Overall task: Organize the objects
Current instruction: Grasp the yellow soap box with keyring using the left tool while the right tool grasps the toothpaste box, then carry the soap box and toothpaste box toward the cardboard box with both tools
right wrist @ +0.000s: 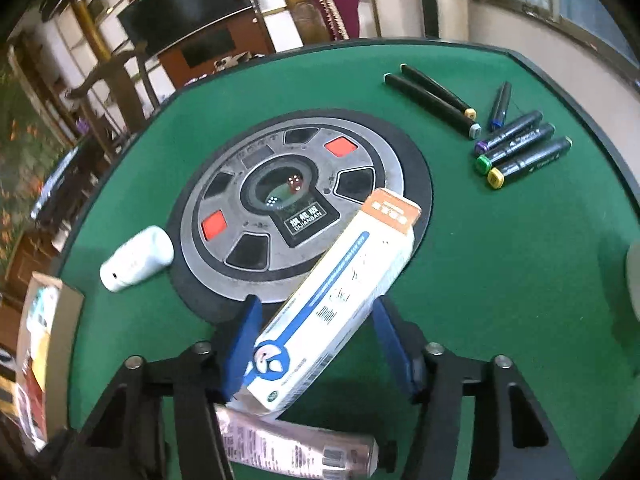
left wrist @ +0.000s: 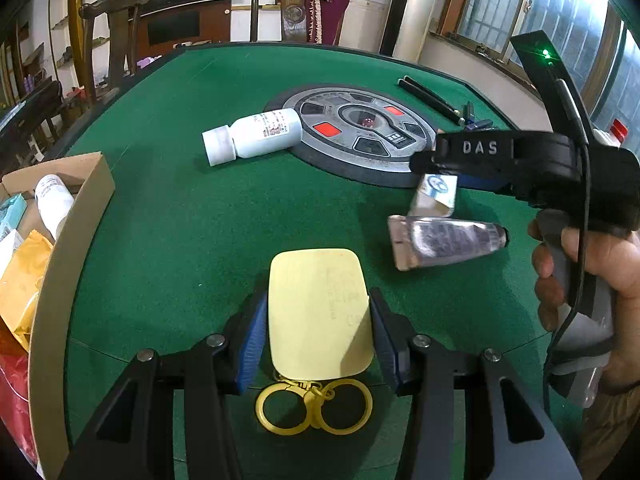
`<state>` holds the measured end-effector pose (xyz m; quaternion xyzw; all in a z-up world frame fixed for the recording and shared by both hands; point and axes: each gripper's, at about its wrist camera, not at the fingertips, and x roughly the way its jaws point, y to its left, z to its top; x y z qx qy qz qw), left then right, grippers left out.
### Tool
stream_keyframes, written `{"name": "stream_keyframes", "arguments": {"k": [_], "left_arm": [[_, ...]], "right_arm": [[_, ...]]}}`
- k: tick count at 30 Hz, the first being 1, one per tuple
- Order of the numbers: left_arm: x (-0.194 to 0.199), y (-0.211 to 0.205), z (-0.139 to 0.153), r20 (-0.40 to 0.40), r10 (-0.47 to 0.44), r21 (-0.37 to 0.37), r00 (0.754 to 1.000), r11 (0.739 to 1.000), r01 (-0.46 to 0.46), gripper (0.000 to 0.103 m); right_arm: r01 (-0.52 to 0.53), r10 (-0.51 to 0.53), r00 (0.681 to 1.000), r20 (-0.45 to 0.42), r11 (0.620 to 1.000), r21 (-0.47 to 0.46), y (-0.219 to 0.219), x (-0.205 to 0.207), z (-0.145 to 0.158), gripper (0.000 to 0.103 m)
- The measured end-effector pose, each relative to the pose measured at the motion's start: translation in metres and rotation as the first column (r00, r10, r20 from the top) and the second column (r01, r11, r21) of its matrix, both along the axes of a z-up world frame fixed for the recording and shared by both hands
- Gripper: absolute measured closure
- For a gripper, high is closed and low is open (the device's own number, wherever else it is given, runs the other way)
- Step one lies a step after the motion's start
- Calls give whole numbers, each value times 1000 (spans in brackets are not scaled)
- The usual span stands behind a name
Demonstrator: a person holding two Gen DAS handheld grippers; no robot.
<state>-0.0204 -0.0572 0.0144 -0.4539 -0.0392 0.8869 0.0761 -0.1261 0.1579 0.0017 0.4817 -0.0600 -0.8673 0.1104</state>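
My left gripper (left wrist: 318, 320) stands around a pale yellow flat case (left wrist: 318, 312) with yellow rings (left wrist: 314, 406) lying on the green table; its blue pads flank the case with small gaps, so contact is unclear. My right gripper (right wrist: 316, 344) holds a long white and blue box (right wrist: 340, 296) tilted above the table; the box also shows in the left wrist view (left wrist: 436, 196). A silvery tube (left wrist: 448, 242) lies under it, and it also shows in the right wrist view (right wrist: 296, 450). A white bottle (left wrist: 252, 136) lies on its side by the round dice console (left wrist: 360, 128).
A cardboard box (left wrist: 68, 240) with packets and a bottle stands at the table's left edge. Several marker pens (right wrist: 516, 148) lie at the back right. Wooden chairs (left wrist: 116, 36) stand beyond the far edge.
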Motion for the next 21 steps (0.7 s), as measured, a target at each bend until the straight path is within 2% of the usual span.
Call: {"name": "stream_keyframes", "arguments": {"k": [2, 4, 6, 9, 15, 17, 21], "left_arm": [[1, 0, 0, 0, 0, 0, 1000, 1000, 0, 56], [1, 0, 0, 0, 0, -1, 1000, 1000, 0, 56], [1, 0, 0, 0, 0, -1, 1000, 1000, 0, 56], [1, 0, 0, 0, 0, -3, 1000, 1000, 0, 56], [3, 1, 0, -1, -4, -22, 1000, 1000, 4, 56], [3, 0, 0, -1, -3, -19, 1000, 1000, 3, 56], [3, -2, 0, -3, 5, -2, 1000, 1000, -5, 56]], "right_arm": [[-4, 4, 1000, -5, 1000, -11, 6, 2, 1, 53], [2, -2, 999, -34, 1000, 2, 12, 5, 3, 66], [7, -5, 998, -57, 1000, 21, 14, 7, 5, 69], [-14, 14, 998, -54, 1000, -6, 15, 9, 7, 70], [-14, 16, 999, -39, 999, 34, 17, 7, 0, 70], [-22, 27, 998, -63, 998, 65, 12, 8, 1, 71], [-31, 34, 995, -93, 999, 34, 12, 14, 7, 72]]}}
